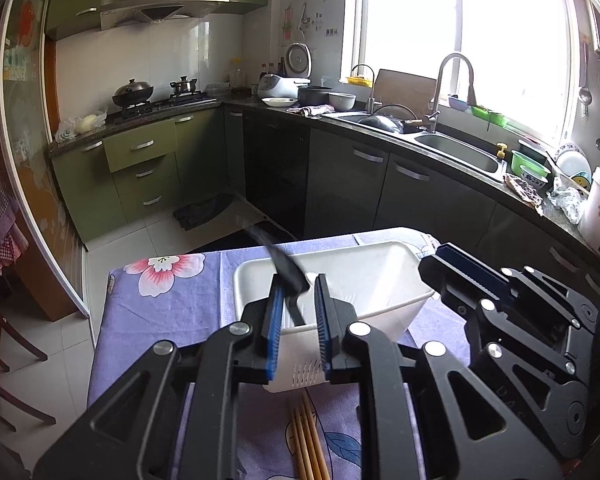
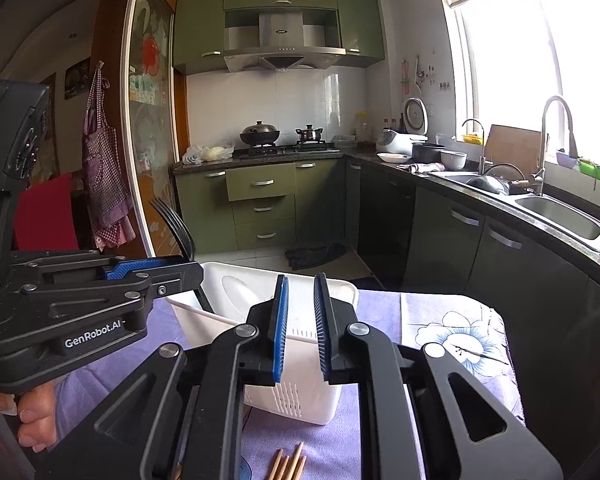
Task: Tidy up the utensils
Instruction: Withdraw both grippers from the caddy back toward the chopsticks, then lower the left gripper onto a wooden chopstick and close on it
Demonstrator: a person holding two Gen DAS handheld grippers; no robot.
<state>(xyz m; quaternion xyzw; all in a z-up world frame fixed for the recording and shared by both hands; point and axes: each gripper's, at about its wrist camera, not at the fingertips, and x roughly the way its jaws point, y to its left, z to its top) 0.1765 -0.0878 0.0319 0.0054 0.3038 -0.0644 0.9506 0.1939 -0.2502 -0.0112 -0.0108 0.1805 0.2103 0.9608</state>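
Note:
A white plastic utensil basket (image 1: 380,280) stands on a table with a purple floral cloth (image 1: 172,300); it also shows in the right wrist view (image 2: 236,292). My left gripper (image 1: 298,300) hovers over the basket's near rim with its jaws apart, and a black fork (image 1: 288,272) stands tilted between the pads, touching neither; its tines (image 2: 168,216) rise above the left gripper (image 2: 180,272) in the right wrist view. My right gripper (image 2: 300,312) is open and empty over the basket's near side. Several wooden chopsticks (image 1: 308,444) lie on the cloth in front of the basket (image 2: 288,464).
The kitchen counter with a double sink (image 1: 456,148) and tap (image 1: 452,80) runs along the right. Green cabinets (image 1: 140,160) and a stove with a wok (image 1: 134,94) are at the back. A wooden chair (image 1: 4,360) stands left of the table.

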